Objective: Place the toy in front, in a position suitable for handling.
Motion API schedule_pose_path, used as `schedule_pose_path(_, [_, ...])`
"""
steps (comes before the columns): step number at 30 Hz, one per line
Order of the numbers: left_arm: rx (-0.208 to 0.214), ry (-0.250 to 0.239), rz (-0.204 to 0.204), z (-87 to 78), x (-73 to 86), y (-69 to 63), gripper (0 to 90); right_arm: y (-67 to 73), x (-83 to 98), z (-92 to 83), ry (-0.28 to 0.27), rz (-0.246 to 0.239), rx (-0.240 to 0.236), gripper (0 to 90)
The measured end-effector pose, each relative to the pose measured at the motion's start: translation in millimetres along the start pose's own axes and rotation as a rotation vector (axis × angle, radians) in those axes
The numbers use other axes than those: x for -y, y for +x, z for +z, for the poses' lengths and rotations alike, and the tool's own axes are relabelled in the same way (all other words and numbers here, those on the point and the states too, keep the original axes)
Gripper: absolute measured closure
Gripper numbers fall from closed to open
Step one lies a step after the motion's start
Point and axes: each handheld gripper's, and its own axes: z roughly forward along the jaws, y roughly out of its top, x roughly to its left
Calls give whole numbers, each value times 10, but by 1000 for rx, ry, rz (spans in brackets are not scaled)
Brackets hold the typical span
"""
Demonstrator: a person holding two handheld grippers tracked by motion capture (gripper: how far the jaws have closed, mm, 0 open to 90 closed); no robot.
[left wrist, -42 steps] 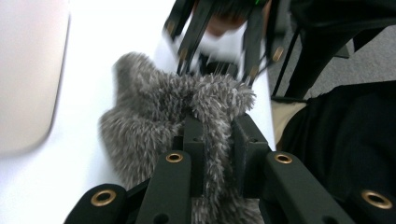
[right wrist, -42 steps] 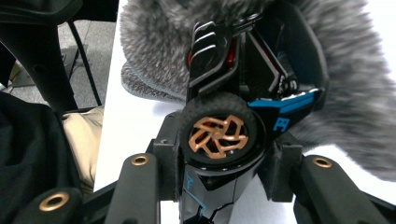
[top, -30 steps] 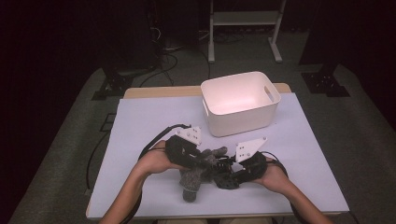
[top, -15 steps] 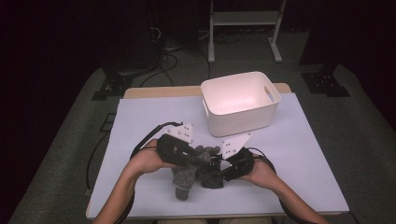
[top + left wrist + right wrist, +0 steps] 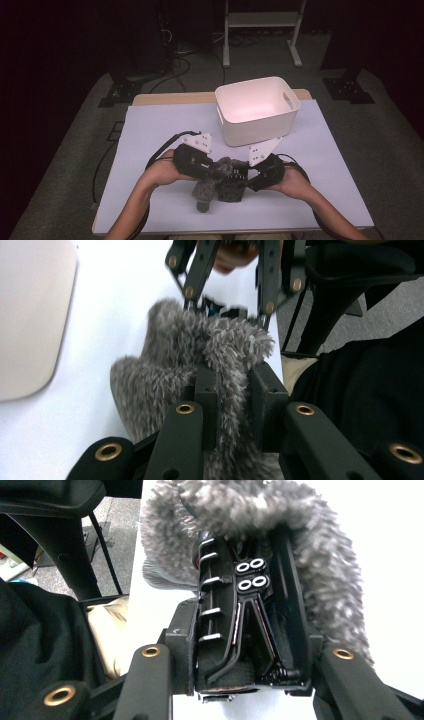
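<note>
I work at a desk (image 5: 150, 135) covered by a pale lavender sheet, with a strip of bare wood showing along its far edge. Around the desk the floor (image 5: 75, 150) is grey carpet. Beyond the desk's far edge the room falls into darkness; a white metal stand (image 5: 260, 30) rises there on two legs. To the far left of the desk, black cables (image 5: 185, 50) lie on the carpet beside a dark stand base (image 5: 120, 92). Another dark base (image 5: 347, 90) sits off the desk's far right corner. Light falls brightest on the desk itself.
</note>
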Motion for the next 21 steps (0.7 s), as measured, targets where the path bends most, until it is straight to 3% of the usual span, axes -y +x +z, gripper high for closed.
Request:
schedule_pose_path(7, [8,26,-13,111,73,39,769,15,74,-89,24,9,9,564])
schedule_pose_path(8, [34,52,-25,263,106,43,769,30,91,-112,34,7,13,564])
schedule_pose_path(11, [49,66,-28,391,136,45,766,45,136,-159,53,5,22,565])
schedule_pose_path(17, [59,122,-30,574,169,56,766,38,307,-262,47,32,30,563])
schedule_pose_path(21, [61,129,-31,634,169,60,765,40,425,-321,33,49,32,561])
